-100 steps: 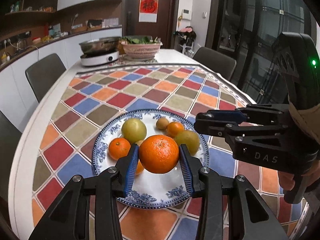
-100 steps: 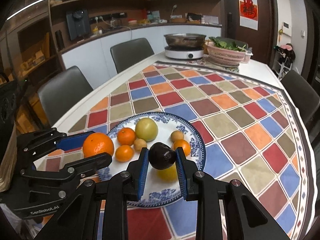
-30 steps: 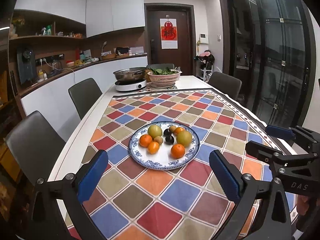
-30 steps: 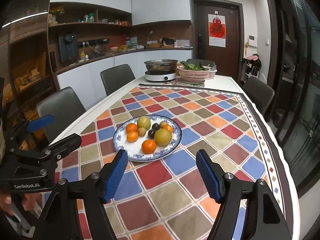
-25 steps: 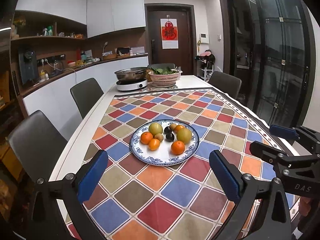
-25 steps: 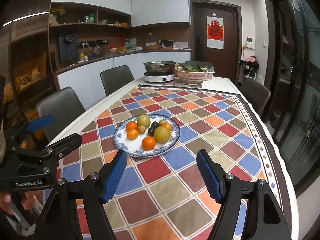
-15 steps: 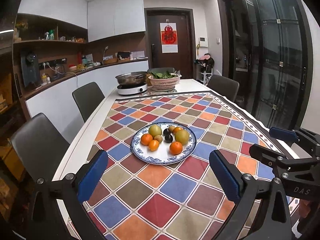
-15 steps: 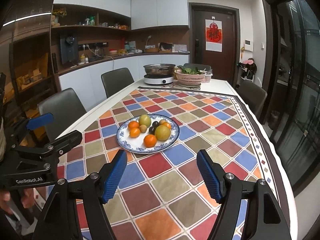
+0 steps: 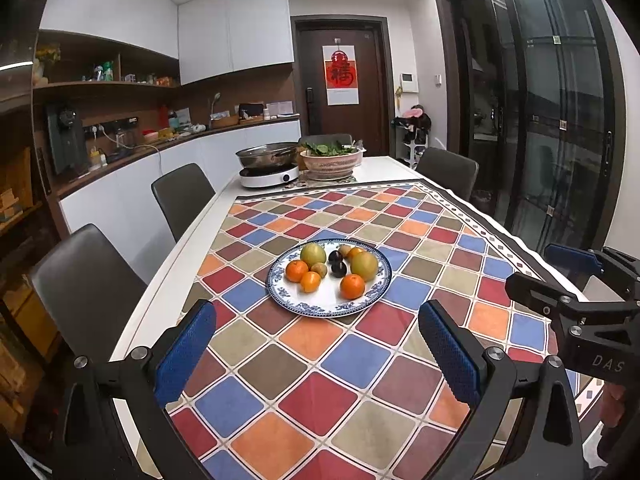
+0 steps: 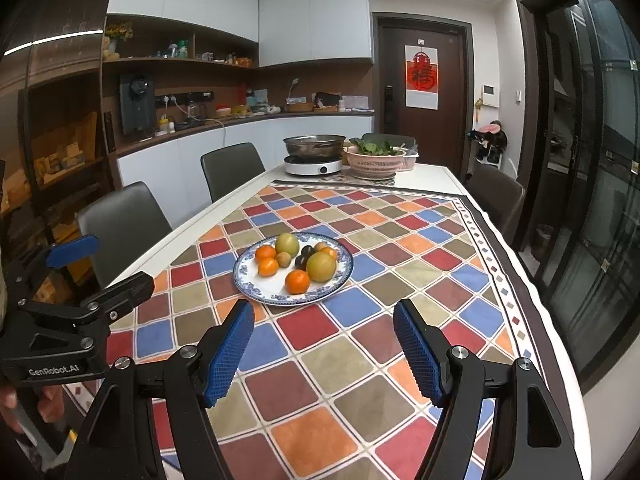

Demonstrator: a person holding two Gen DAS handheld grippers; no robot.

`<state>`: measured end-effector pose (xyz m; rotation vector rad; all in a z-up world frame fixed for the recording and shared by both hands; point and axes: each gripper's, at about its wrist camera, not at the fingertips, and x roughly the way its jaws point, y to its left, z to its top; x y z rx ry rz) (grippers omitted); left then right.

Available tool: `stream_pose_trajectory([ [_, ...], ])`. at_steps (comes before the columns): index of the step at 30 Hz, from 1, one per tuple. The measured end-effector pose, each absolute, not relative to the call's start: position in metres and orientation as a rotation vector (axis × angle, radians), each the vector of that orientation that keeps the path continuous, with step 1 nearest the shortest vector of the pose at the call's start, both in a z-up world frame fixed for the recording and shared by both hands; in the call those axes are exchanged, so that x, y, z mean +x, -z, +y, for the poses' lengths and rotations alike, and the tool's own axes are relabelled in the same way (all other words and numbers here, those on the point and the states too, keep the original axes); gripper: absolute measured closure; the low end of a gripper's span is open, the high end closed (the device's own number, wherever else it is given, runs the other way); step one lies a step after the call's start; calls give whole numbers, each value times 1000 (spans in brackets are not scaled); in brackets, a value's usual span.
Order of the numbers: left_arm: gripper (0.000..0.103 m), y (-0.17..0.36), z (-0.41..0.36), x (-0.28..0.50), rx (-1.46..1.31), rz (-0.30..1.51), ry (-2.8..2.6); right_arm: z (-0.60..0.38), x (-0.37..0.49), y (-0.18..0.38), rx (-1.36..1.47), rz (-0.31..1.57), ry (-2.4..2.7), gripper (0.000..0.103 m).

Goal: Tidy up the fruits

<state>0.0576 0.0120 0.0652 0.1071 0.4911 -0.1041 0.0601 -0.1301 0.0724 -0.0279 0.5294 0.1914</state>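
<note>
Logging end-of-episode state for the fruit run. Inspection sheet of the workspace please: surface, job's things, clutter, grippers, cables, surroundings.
Surface: table with white top, covered by a checkered cloth lying flat.
Job's things: blue-rimmed plate holds all the fruit seen: three oranges, front one; two green-yellow fruits, larger one; two dark plums; small brown ones behind.
Clutter: induction cooker with pan and basket of greens at the far end.
Grippers: left gripper open, holding nothing; right gripper open, holding nothing; both short of the plate.
Cables: white cord on the counter, away from the table.
Surroundings: chairs, counter, shelves, door, glass doors.
</note>
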Motion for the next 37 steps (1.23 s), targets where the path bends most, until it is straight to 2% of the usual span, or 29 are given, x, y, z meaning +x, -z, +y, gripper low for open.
stream_pose_trajectory([
  [37,0,-68,17,45,78,487,85,-130,47,-78,-37,527,-198,31],
])
